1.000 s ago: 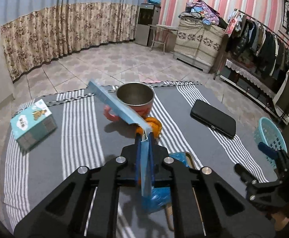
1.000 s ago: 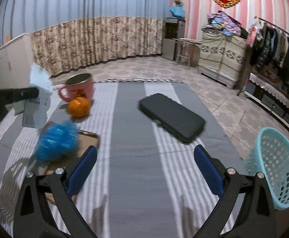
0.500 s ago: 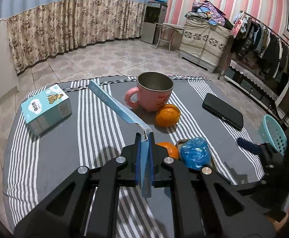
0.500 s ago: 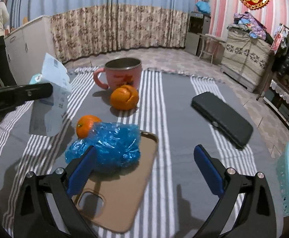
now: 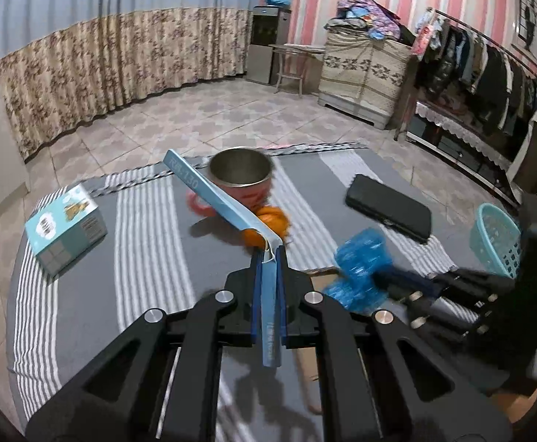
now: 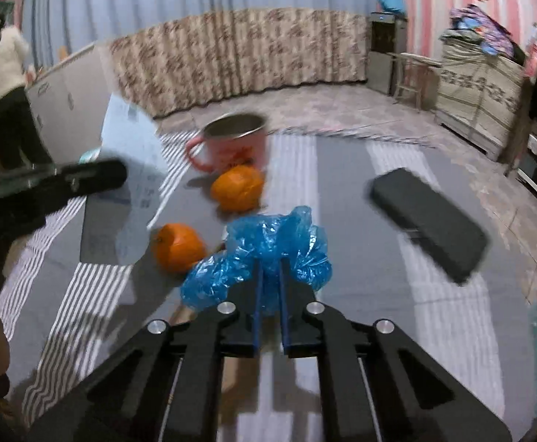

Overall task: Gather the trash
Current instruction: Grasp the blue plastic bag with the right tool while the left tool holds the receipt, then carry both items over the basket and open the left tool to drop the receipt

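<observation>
My left gripper (image 5: 268, 258) is shut on a flat pale-blue paper packet (image 5: 216, 195) and holds it above the table; the packet also shows in the right wrist view (image 6: 135, 162). My right gripper (image 6: 269, 269) is shut on a crumpled blue plastic bag (image 6: 268, 243), lifted just off the table; the bag shows blurred in the left wrist view (image 5: 360, 265). A teal mesh basket (image 5: 494, 239) stands at the table's right edge.
On the grey striped cloth (image 6: 342, 184) stand a pink mug (image 6: 231, 143), two oranges (image 6: 237, 188) (image 6: 178, 246), a black case (image 6: 430, 221), a tan phone case partly hidden under the gripper, and a teal tissue box (image 5: 66, 228). A person (image 6: 3, 84) stands at far left.
My right gripper has moved onto the blue bag and shut on it, lifting it off the tan phone case. My left gripper still holds the packet and has shifted slightly.
</observation>
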